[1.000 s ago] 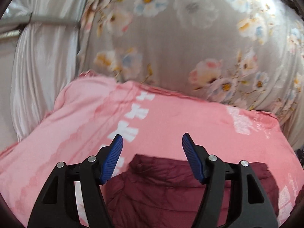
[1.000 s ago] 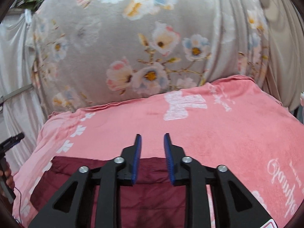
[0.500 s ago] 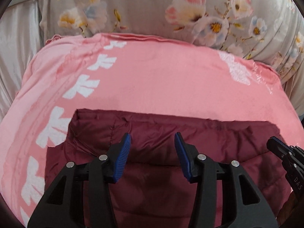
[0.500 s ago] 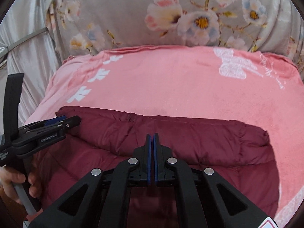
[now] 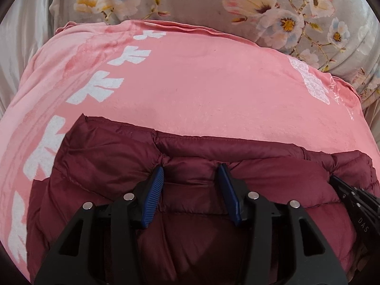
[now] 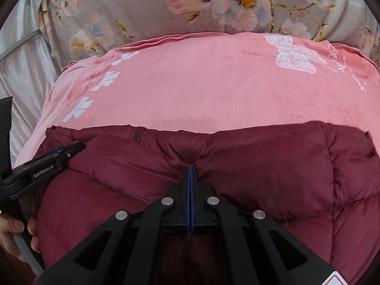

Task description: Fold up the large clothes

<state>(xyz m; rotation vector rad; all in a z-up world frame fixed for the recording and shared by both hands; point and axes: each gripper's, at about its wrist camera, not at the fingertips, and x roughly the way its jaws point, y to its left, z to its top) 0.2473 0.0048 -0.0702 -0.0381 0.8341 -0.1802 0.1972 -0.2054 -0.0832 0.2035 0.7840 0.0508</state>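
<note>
A dark red quilted jacket (image 5: 106, 156) lies on a pink blanket (image 5: 201, 83). In the left wrist view my left gripper (image 5: 190, 171) has its blue pads pressed into a thick puffy fold along the jacket's far edge, and the fabric puckers at both tips. That gripper also shows from the side in the right wrist view (image 6: 76, 147), gripped by a person's hand (image 6: 14, 232). My right gripper (image 6: 190, 168) is shut, pinching a gathered crease of the jacket (image 6: 273, 161) at its tips. It reaches into the left wrist view from the right (image 5: 337, 180).
The pink blanket with white prints stretches beyond the jacket to a grey floral cover (image 6: 237, 4) standing up at the back. A pale satin drape (image 6: 26, 61) hangs at the left. Bare blanket lies beyond the jacket's far edge.
Both grippers have come down onto the jacket. The right jaws went from slightly apart to fully shut on a crease. The left jaws narrowed around a fold.
</note>
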